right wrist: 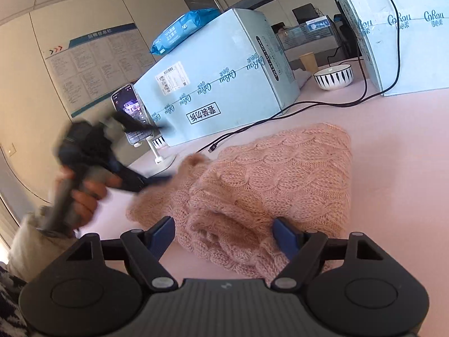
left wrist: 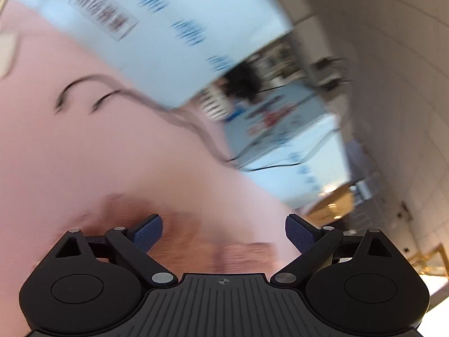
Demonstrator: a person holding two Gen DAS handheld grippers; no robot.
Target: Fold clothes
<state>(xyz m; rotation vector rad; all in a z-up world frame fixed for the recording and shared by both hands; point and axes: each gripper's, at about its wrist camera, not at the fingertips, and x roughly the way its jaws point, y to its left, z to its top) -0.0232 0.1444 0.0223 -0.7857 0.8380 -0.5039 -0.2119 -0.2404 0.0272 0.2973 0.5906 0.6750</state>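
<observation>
A pink-covered table (right wrist: 393, 168) fills the lower right of the right wrist view, with a pale blue carton (right wrist: 219, 84) lying across the upper middle. A pink cable-knit sweater (right wrist: 266, 179) lies bunched at centre, its near edge between the wide-spread right tongs (right wrist: 224, 236). At left, the blurred left tongs (right wrist: 146, 179) seem to reach the sweater's edge; in their own smeared view they (left wrist: 223, 231) stand wide. A striped bowl (right wrist: 332, 76) sits upper right, a phone (right wrist: 130, 113) upper left.

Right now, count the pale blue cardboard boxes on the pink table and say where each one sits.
2. One large pale blue cardboard box lies behind the pink knitted sweater; another stands at the far right, beside the striped bowl. More may be hidden.
</observation>
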